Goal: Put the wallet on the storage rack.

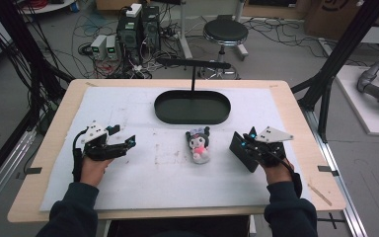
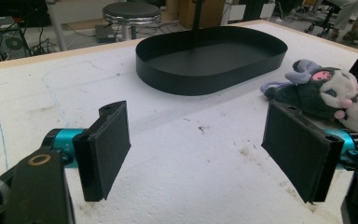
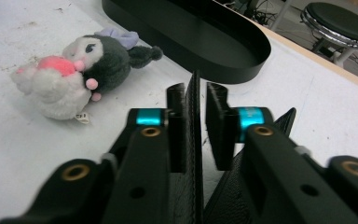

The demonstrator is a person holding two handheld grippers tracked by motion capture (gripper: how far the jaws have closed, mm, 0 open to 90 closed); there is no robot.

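Plush doll (image 1: 199,145) lies between open left hand-held gripper (image 1: 128,142) and right hand-held gripper (image 1: 242,145), barely parted around black flap (image 3: 196,140).

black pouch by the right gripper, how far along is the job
Done: the black pouch stands upright on the mat. In hand: the right gripper has one thin wall of it between its jaws, with a gap at one pad, so it is not pinched. Left: the plush toy lies outside the empty black tray, and the open left gripper is apart from it.

Right gripper (image 3: 200,116) jaws narrowly apart; plush doll (image 3: 77,77) left.
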